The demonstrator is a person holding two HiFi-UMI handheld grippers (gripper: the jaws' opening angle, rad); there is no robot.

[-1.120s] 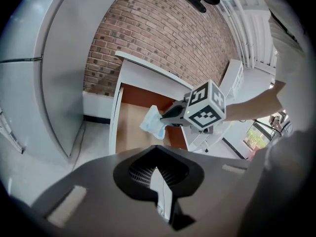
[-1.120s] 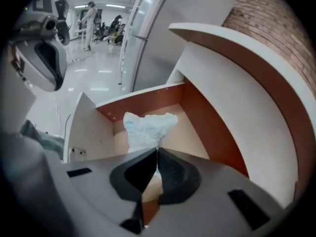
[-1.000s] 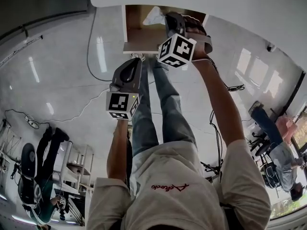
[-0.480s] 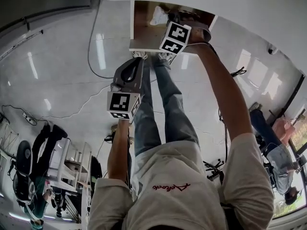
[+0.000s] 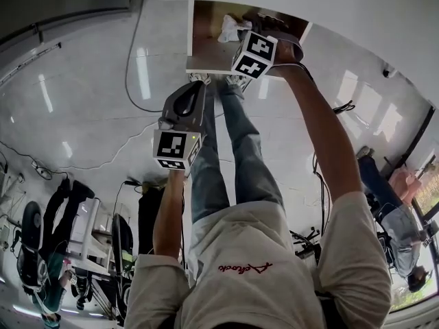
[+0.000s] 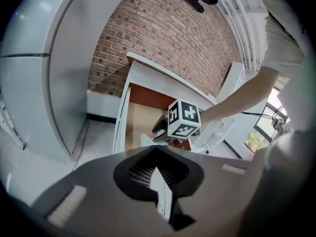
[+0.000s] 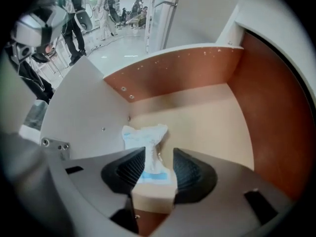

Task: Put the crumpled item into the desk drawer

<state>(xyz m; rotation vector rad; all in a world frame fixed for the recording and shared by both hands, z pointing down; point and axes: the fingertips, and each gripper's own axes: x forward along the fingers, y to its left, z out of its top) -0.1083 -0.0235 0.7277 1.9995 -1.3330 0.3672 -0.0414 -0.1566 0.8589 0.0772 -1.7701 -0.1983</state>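
The desk drawer (image 5: 206,66) stands pulled out, with a pale wooden floor (image 7: 207,122) and reddish-brown walls. On that floor, near the left wall, lies the crumpled item (image 7: 145,137), a white wad with a blue stripe, which also shows from above as the crumpled item (image 5: 230,27). My right gripper (image 7: 154,168) hangs inside the drawer just above the item. Its jaws are opening and its pads stand clear on either side of the item's near end. My left gripper (image 5: 186,100) is shut and empty, held in front of the drawer's front panel, apart from it.
The white desk top (image 5: 357,5) runs above the drawer. The person's legs (image 5: 226,149) stand right under the drawer front. A cable (image 5: 130,81) trails over the glossy floor at the left. People and chairs (image 5: 55,252) fill the lower left corner.
My right gripper has gone a little deeper into the drawer. The crumpled item now lies free on the drawer floor, apart from that gripper. The left gripper has stayed put.
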